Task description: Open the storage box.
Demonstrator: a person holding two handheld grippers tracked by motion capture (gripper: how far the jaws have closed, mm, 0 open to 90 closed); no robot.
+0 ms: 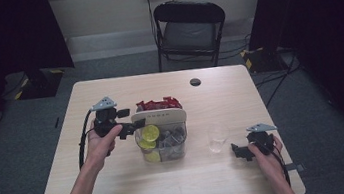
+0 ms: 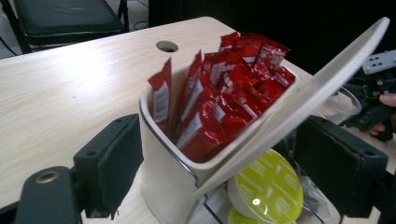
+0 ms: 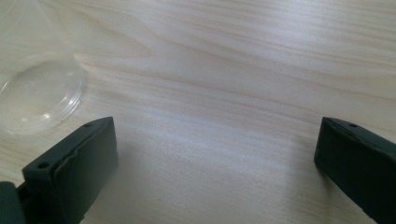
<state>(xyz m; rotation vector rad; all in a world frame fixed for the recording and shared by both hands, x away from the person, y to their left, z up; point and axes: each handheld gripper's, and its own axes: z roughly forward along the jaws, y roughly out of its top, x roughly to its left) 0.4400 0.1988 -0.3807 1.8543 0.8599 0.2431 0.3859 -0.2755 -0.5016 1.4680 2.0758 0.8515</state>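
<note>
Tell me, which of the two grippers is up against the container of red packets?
The left gripper: its open jaws straddle the white container of red packets. The right gripper hangs over bare table beside the clear cup.

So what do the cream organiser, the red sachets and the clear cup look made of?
Cream rounded organiser: likely smooth matte plastic or painted wood, with an even sheen. Glossy red sachets: foil or plastic film, crinkled and reflective. Clear see-through cup: glass or clear plastic; the look doesn't settle which.
</note>
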